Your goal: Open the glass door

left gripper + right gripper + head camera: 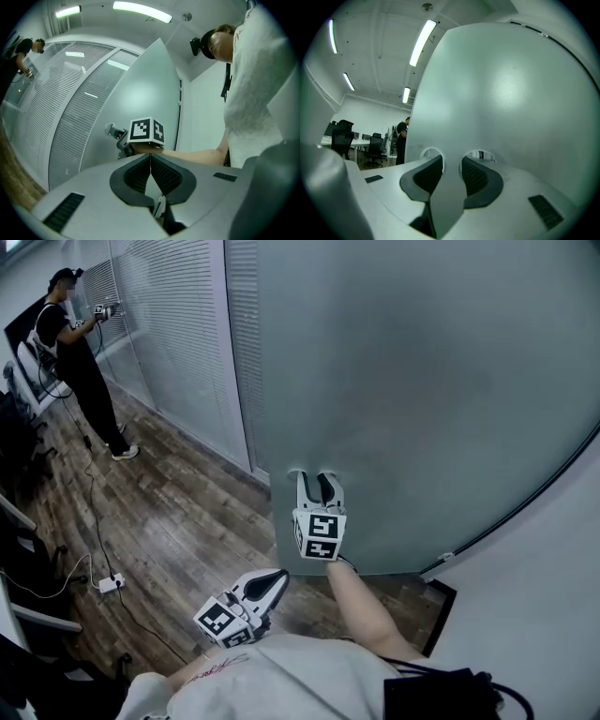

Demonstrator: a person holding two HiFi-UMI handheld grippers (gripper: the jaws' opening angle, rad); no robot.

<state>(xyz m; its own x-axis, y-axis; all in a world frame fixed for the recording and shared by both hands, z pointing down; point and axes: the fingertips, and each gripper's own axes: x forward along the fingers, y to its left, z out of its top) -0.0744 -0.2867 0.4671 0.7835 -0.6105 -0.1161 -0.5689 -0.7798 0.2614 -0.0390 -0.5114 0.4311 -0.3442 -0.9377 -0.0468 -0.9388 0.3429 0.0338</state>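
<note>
The frosted glass door [422, 381] fills the upper right of the head view and stands swung out from its frame. My right gripper [317, 480] reaches level to it at about waist height and is shut on the door handle [449, 197], a flat grey strip that fills the gap between its pads. In the left gripper view the right gripper [120, 137] and a metal part of the handle [110, 130] show against the door [140, 89]. My left gripper [278, 578] hangs low near my body, clear of the door, shut with nothing in it.
A glass partition with blinds [178, 334] runs off to the left. Another person [80, 352] stands by it with grippers. A power strip [111, 584] and cables lie on the wood floor. Dark chairs line the left edge. A white wall [544, 596] is at right.
</note>
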